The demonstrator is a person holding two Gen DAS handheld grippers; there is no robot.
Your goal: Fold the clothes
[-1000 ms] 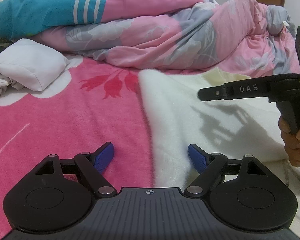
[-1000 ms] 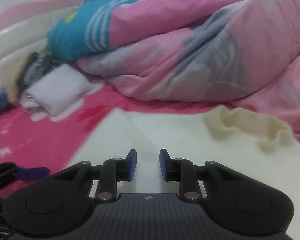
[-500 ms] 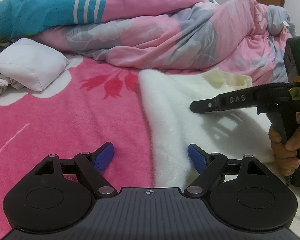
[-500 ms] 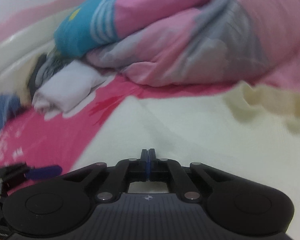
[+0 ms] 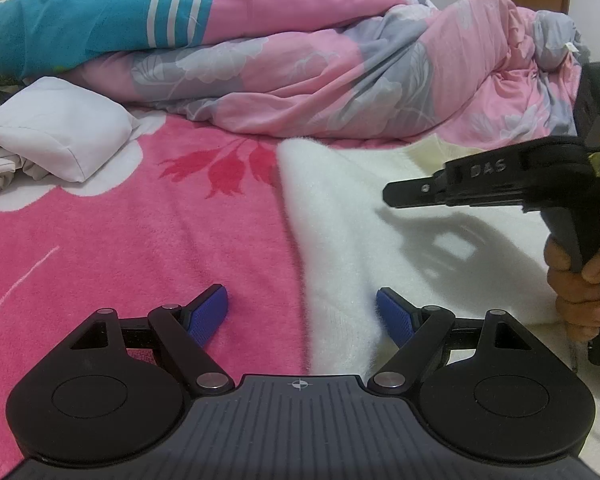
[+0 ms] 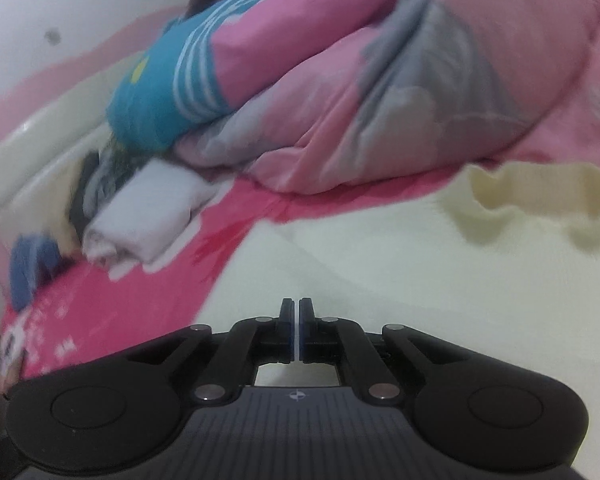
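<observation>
A white fluffy garment lies flat on the pink bed cover, with a cream ruffled trim at its far end. My left gripper is open low over the garment's left edge, one blue pad over the pink cover and the other over the white fabric. My right gripper is shut, its blue pads together and nothing visibly pinched. In the left wrist view the right gripper hovers just above the garment and casts a shadow on it, with a hand around its handle.
A bunched pink, grey and teal quilt fills the back of the bed. A folded white cloth lies at the left, with darker clothes beyond it. The pink floral bed cover spreads left of the garment.
The right gripper's jaws went from partly apart to shut. It rolled, tilting its view, and sank slightly over the garment. The left gripper stayed still and open.
</observation>
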